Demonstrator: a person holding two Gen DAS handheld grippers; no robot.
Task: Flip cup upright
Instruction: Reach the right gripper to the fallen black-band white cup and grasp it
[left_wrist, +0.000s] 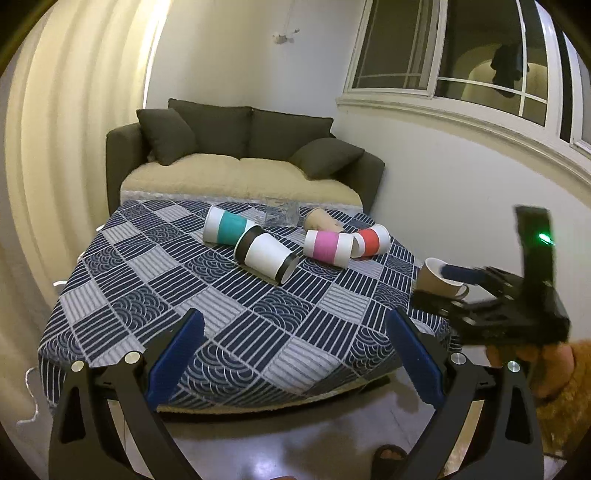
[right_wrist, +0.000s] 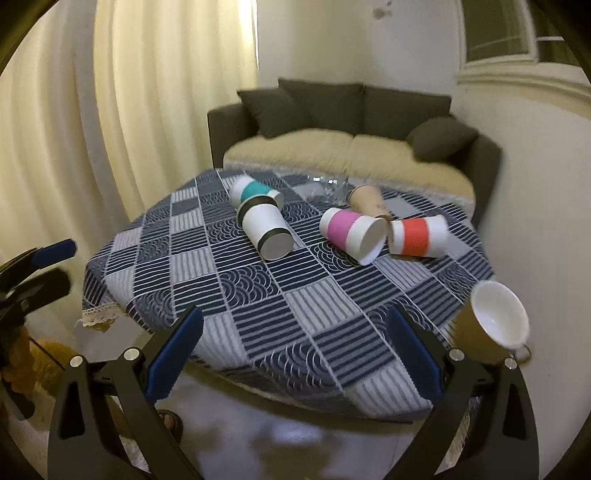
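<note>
Cups lie toppled across my patterned tablecloth (left_wrist: 221, 325), none righted yet as far as I can see. From the left: teal-banded cup (left_wrist: 229, 229), black-rimmed white cup (left_wrist: 266, 259), pink-banded cup (left_wrist: 327, 246) and red-banded cup (left_wrist: 371, 240), all on their sides, with a tan cup (left_wrist: 320, 220) behind. At the right edge the brown mug (right_wrist: 491, 323) tilts, mouth toward me. My left gripper (left_wrist: 295, 354) and right gripper (right_wrist: 295, 354) both gape wide, holding nothing. Everything is left to do.
</note>
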